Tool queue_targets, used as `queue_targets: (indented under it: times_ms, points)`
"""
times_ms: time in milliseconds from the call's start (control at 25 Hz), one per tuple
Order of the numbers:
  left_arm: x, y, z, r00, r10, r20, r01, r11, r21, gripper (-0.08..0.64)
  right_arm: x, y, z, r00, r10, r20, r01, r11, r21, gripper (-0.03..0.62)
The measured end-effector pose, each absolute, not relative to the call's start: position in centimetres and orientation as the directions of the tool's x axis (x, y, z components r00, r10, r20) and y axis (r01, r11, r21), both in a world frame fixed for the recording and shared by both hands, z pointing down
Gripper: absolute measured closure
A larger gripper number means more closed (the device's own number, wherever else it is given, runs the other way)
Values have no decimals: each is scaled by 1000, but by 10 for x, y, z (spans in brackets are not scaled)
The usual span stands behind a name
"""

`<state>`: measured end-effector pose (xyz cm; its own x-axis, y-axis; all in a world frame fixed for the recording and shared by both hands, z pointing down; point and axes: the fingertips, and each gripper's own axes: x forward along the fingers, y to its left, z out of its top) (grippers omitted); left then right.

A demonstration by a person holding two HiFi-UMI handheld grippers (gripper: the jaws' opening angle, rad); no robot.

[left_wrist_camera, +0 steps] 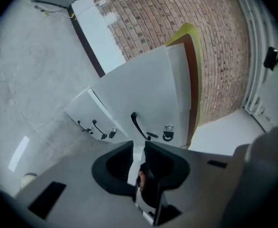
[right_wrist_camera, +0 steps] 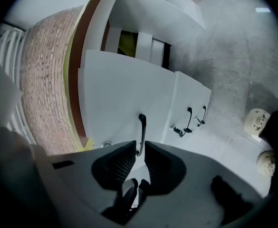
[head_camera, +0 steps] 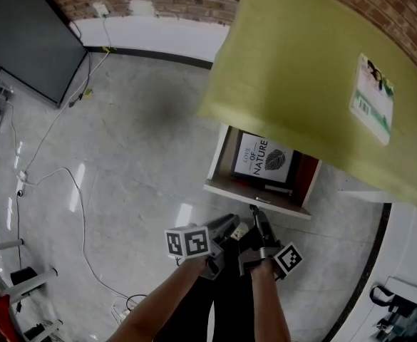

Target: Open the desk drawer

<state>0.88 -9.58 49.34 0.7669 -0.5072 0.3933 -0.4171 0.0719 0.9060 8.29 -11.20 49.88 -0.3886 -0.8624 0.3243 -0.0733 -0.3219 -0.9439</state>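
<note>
Furthest left, a loose cable (head_camera: 71, 191) trails over the floor, and a step back while pulling could catch it. The left gripper (left_wrist_camera: 139, 147) has its jaws a little apart with nothing between them. The black handle (left_wrist_camera: 139, 126) of the drawer front stands just beyond their tips, so a squeeze from here would likely close on air or only clip the handle's end. The right gripper (right_wrist_camera: 139, 147) also has its jaws slightly apart, and the lower end of the same handle sits in the gap with the pads not pressing on it. A grip taken that far down the end could slide off under a pull. The two grippers work side by side on one short handle, so they may knock each other. The drawer (head_camera: 224, 164) under the near edge of the yellow-green desk (head_camera: 294, 77) already stands out, and pulling on might run it hard against its stop. Inside lies a white book (head_camera: 264, 159) printed with a dark leaf, flat on the bottom, with something dark red along the right wall that I cannot identify. The lower drawers (left_wrist_camera: 79, 110) are shut, their contents hidden. A flat printed packet (head_camera: 372, 98) rests near the desk's right edge.
</note>
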Motion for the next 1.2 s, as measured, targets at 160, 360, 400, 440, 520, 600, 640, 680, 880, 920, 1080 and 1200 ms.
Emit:
queue_targets:
  times_ms: [160,360,400,440,520,600,640,680,880,920,1080,1200]
  points:
    - [4,-69,467,757,-519,396,-425,68,903,503,67,-90,483,-424,-834,353,-61,-363,-930,535]
    - [-2,-41,423,762,-518,390,-446,17,895,534,60,-61,456,-456,-800,390,-56,-411,-910,562]
    - [-2,-39,414,763,-515,392,-455,4,891,537,61,-59,448,-460,-796,394,-49,-421,-906,566]
    - [-2,-38,406,765,-515,388,-456,-8,890,540,62,-57,440,-462,-795,393,-41,-424,-905,569]
    - [-2,-36,387,770,-521,370,-452,-35,892,546,64,-55,423,-472,-793,385,-46,-414,-909,572]
    - [-1,-34,368,770,-526,362,-472,-87,877,550,64,-50,403,-493,-783,379,-72,-397,-915,574]
    - [0,-33,356,772,-527,355,-484,-126,866,550,63,-49,392,-506,-777,375,-88,-386,-918,574]
    - [3,-33,343,776,-527,347,-494,-167,853,551,63,-48,379,-518,-772,369,-104,-371,-923,574]
    - [18,-28,286,779,-529,336,-545,-306,781,551,72,-46,325,-552,-764,335,-193,-274,-942,574]
    - [20,-24,277,779,-531,334,-549,-319,772,551,75,-44,314,-556,-763,330,-208,-257,-944,574]
    - [21,-8,242,781,-527,336,-570,-380,728,551,82,-36,273,-582,-748,320,-327,-144,-934,574]
    - [19,2,220,774,-534,340,-591,-417,691,551,84,-30,236,-603,-742,292,-385,-50,-922,572]
